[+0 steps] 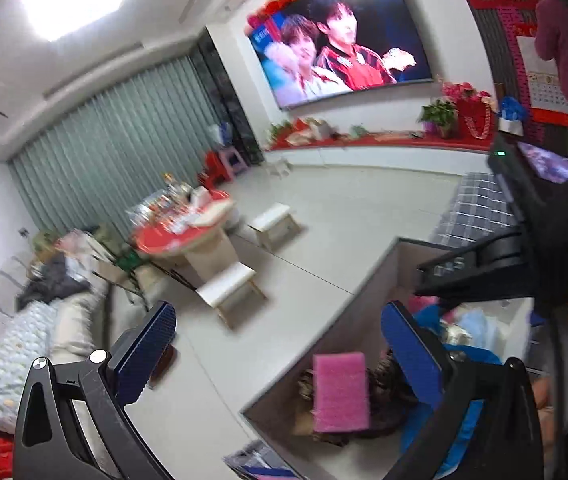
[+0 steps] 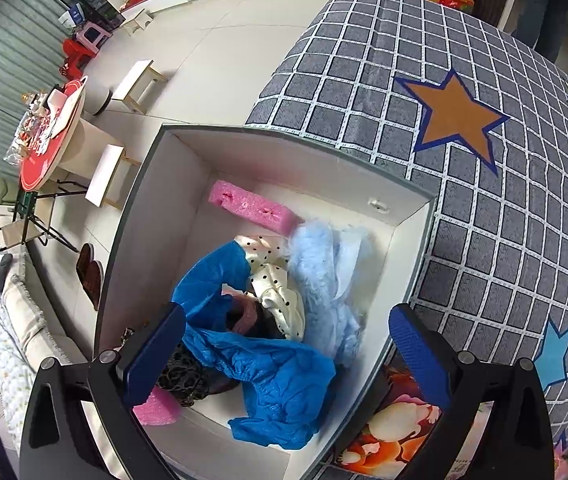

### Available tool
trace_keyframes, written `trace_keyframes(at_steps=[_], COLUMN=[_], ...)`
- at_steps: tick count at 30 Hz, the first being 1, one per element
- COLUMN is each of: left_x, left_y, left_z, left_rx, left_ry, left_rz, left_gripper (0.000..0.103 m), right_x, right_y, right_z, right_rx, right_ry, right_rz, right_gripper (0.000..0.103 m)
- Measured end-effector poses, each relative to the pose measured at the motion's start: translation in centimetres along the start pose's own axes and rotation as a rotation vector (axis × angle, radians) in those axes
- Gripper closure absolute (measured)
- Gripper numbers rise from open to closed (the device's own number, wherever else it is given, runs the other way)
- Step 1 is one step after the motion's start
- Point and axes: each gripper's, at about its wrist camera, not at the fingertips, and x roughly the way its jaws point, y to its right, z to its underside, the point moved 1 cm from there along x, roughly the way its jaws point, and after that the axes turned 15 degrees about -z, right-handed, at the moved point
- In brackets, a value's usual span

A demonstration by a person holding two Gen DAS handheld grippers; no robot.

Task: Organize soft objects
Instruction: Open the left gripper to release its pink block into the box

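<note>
A living room with a big TV (image 1: 340, 36). On the checked bedspread (image 2: 484, 200) sits a white box (image 2: 155, 216), already full: pink sponge (image 2: 251, 206) at 12 o'clock, blue shoe covers (image 2: 279, 384), fluffy cloth (image 2: 324, 272). Both grippers, left (image 1: 279, 356) and right (image 2: 288, 352), have wide, empty jaws. Sorting looks nearly done.

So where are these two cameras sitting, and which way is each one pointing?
Left wrist view: rides the left claw, tilted up across the living room toward the TV; both blue fingers show, spread, a pink sponge between them, plus the right claw and a fingertip.
Right wrist view: rides the right claw, looking down into the white box of soft things; its spread blue fingers show.
Shared: the box, pink sponge, blue cloth, checked cover, red round table.
</note>
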Motion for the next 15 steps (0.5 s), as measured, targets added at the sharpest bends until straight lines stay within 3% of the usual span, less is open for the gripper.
trace_keyframes(at_steps=[4, 9, 12, 15], left_x=[-1.0, -0.2, 0.6, 2.7], left_y=[-0.9, -1.4, -1.3, -0.7], left_z=[0.2, 0.4, 0.2, 0.0], left_rx=[-0.028, -0.041, -0.048, -0.034], left_ry=[0.104, 0.035, -0.030, -0.183], left_rz=[-0.088, -0.034, 0.061, 0.226], left_gripper=[0.000, 0.000, 0.000, 0.000], right_x=[-0.3, -0.1, -0.2, -0.3], right_y=[-0.1, 0.1, 0.0, 0.0], right_z=[0.2, 0.2, 0.3, 0.4], right_rx=[-0.028, -0.019, -0.022, -0.024], right_ry=[0.007, 0.001, 0.001, -0.002], right_rz=[0.018, 0.010, 0.007, 0.007], right_gripper=[0.001, 0.001, 0.001, 0.001])
